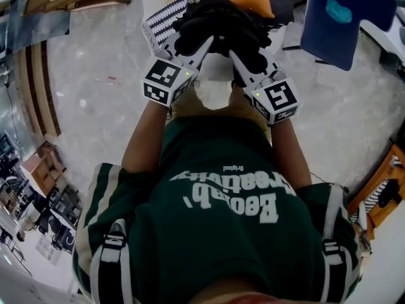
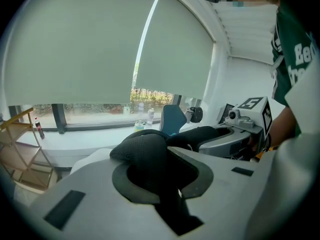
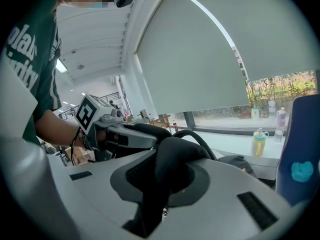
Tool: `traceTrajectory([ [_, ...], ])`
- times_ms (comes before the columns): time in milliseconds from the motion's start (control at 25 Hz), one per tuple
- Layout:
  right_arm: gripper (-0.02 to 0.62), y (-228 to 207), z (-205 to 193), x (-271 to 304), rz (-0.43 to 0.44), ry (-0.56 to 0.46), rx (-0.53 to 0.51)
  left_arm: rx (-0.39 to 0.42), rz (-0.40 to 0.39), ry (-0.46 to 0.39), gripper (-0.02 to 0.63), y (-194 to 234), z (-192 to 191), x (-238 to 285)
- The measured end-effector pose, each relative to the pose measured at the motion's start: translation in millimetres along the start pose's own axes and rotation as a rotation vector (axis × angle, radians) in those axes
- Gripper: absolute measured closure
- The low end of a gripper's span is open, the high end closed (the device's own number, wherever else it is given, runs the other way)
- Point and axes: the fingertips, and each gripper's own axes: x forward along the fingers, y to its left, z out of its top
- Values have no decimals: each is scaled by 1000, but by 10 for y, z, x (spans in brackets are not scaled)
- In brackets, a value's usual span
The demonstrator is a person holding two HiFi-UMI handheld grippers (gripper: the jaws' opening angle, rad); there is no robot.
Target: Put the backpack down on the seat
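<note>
Black padded mesh is what both tongs bite on. The left tongs (image 1: 205, 44) are closed on one padded mesh shoulder strap (image 2: 142, 151), and the right tongs (image 1: 235, 57) are closed on the other strap (image 3: 172, 161). The soft black fabric backpack (image 1: 221, 24) with an orange patch hangs from them in the air, just in front of the person. It is over a white rounded thing (image 1: 215, 75) that looks like the seat. A dark blue chair (image 1: 345, 18) stands at the far right. The backpack looks floppy and squashy, not breakable, and maybe a bit heavy, so it may sag and swing. The straps are a good place to hold it. Its top seems to point toward the tongs, and its long side seems to run away from the person to the far side, but from above that is hard to tell.
</note>
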Motion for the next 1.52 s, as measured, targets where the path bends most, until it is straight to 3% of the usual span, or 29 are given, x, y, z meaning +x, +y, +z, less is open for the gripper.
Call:
traceTrajectory([
  [360, 525, 58, 196, 644, -106, -27, 79, 13, -114, 46, 529, 657, 57, 26],
  [720, 525, 177, 83, 1132, -119, -19, 162, 57, -124, 78, 528, 1108, -193, -81],
  [1040, 524, -484, -508, 1603, -150, 30, 213, 57, -122, 97, 526, 1491, -676, 601],
  [1280, 523, -916, -715, 1998, -170, 25, 123, 103, -101, 33, 523, 1842, -873, 1118],
  [1520, 513, -1361, -762, 2274, -235, 20, 101, 107, -81, 47, 502, 2070, -978, 1512],
])
